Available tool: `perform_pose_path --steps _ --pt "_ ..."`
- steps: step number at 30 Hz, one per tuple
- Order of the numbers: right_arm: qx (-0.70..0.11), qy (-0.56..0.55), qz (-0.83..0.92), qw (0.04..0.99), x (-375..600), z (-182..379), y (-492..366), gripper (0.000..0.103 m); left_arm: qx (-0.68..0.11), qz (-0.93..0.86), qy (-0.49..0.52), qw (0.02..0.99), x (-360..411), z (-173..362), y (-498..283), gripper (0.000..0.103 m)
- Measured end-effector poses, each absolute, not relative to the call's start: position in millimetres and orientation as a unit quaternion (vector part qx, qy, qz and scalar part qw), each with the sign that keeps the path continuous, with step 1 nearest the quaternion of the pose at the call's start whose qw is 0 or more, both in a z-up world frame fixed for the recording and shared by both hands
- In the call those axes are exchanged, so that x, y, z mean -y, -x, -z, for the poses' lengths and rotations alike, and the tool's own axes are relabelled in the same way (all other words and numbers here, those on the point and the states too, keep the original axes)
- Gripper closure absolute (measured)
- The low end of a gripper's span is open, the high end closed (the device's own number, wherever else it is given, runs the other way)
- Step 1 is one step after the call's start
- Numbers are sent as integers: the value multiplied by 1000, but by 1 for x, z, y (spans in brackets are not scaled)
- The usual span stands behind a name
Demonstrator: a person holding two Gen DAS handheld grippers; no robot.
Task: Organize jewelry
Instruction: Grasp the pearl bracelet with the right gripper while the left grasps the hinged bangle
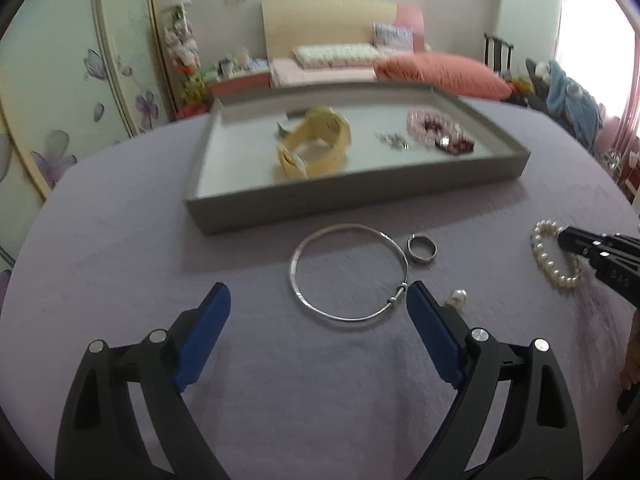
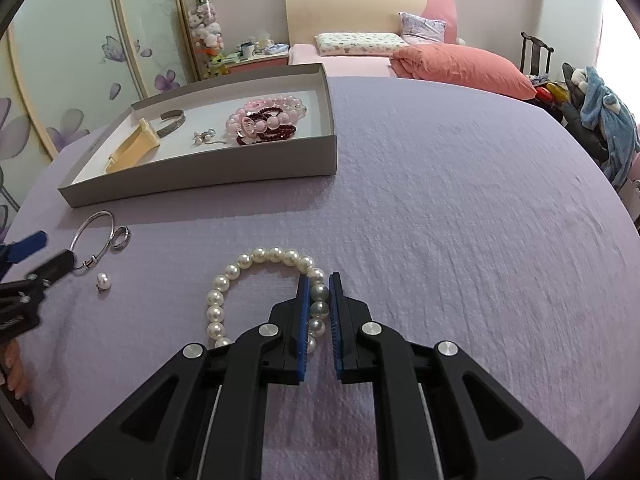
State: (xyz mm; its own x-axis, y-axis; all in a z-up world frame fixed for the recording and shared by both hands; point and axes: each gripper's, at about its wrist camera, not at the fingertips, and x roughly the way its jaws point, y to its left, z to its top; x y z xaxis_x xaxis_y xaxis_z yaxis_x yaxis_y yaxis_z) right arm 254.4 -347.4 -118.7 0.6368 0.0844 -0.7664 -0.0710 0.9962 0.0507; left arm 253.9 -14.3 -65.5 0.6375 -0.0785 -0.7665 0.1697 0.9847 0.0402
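We see a white pearl bracelet lying flat on the lilac cloth, its right side pinched between blue pads; left of it a loose pearl, a thin silver bangle and a steel ring; farther off, the grey tray holds a yellow watch, a silver cuff, earrings and pink and garnet beads.

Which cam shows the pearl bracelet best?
Right wrist: the pearl bracelet lies close and sharp, with the right claw closed on its beads. Left wrist shows it small at the frame's right edge, partly hidden by that claw.
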Motion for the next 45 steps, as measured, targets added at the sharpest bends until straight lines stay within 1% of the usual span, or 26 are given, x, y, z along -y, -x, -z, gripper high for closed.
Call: perform_pose_path --steps 3,7,11,12,14,15,23,29,37,38,39,45 --pt "-424 -14 -48 904 351 119 -255 92 -445 69 -59 891 20 73 -265 15" --pt "-424 -19 -51 904 352 118 -255 92 -455 75 -53 886 25 75 -274 9" --pt "-424 -20 -53 904 353 118 -256 92 -458 72 -47 885 30 76 -283 10" --pt "-424 -21 -54 904 353 118 -256 92 -456 71 -46 886 30 76 -284 12" --pt "-424 -22 -55 904 354 118 -256 92 -446 72 -45 891 31 72 -284 28" --pt "-424 -22 -55 904 354 118 -256 92 -446 72 -44 891 31 71 -284 30" --pt "-423 -25 -62 904 355 118 -255 92 -444 55 -30 894 10 69 -269 31" --pt "-424 -16 -63 903 351 117 -256 92 -449 48 -41 891 -5 69 -258 30" --pt "-425 -11 -61 903 350 117 -256 91 -449 37 -35 892 -6 71 -258 25" --pt "-424 -11 -61 903 350 117 -256 91 -448 36 -35 892 -6 71 -258 25" --pt "-424 -8 -60 904 350 118 -256 92 -447 39 -34 893 -5 70 -257 29" --pt "-422 -11 -65 904 350 118 -251 92 -445 41 -32 894 -5 70 -255 31"
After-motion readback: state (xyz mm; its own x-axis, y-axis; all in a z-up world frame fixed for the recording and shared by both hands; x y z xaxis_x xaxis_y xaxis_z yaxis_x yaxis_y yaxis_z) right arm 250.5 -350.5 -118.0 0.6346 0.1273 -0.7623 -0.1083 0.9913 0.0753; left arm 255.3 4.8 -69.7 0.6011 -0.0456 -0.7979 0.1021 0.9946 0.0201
